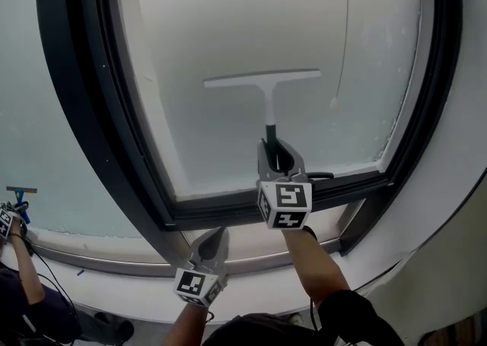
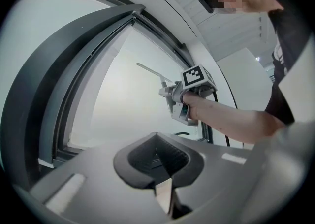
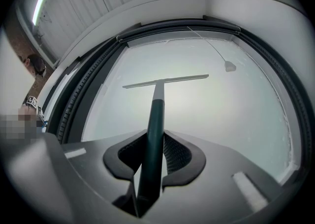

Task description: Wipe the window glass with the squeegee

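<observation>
While mid-stroke, going by head view: right gripper (image 1: 280, 156) clamped on the squeegee (image 1: 266, 90), blade level against the window glass (image 1: 251, 25), about mid-pane. Left gripper (image 1: 215, 236) parked low by the sill, off the glass. Next move, probably: straight pull down toward the lower window frame (image 1: 228, 211), with even pressure and the blade level, stopping short of the frame.

Left gripper view: fingers (image 2: 140, 156) pressed together, nothing between them. Shows the right gripper (image 2: 170, 95) from the side, squeegee (image 2: 150, 70) reaching from it to the pane.

Right gripper view: fingers (image 3: 179, 156) closed on the dark green handle, near its lower end. Squeegee (image 3: 165, 80) reads as a slim pale T, left tip a touch lower. Glass milky, no streaks discernible. Cord toggle (image 3: 230, 65) hangs up-right of the blade, apart from it.
</observation>
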Tool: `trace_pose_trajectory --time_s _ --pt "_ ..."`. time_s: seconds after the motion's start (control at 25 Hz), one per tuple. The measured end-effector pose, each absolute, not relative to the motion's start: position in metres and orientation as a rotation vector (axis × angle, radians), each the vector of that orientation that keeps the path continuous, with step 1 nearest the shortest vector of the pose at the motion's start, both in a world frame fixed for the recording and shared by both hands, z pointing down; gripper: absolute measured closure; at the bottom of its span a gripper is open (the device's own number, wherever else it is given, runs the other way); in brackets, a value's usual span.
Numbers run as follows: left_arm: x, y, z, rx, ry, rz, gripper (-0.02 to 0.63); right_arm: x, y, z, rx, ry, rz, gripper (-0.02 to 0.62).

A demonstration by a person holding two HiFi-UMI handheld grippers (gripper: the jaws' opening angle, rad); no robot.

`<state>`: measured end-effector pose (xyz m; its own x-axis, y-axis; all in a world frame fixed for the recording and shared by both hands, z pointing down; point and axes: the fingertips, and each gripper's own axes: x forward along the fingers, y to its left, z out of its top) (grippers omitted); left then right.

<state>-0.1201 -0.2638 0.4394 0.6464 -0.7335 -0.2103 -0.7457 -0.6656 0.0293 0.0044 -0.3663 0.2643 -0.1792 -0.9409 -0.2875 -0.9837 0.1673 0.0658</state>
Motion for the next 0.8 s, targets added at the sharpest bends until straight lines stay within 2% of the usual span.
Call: trace_pose_trajectory --time_s 0.8 --pt "-0.125 -0.267 0.453 -2.820 1.271 0.289 0.607 0.007 -0.361 0.341 -1.947 2.331 0.198 0.506"
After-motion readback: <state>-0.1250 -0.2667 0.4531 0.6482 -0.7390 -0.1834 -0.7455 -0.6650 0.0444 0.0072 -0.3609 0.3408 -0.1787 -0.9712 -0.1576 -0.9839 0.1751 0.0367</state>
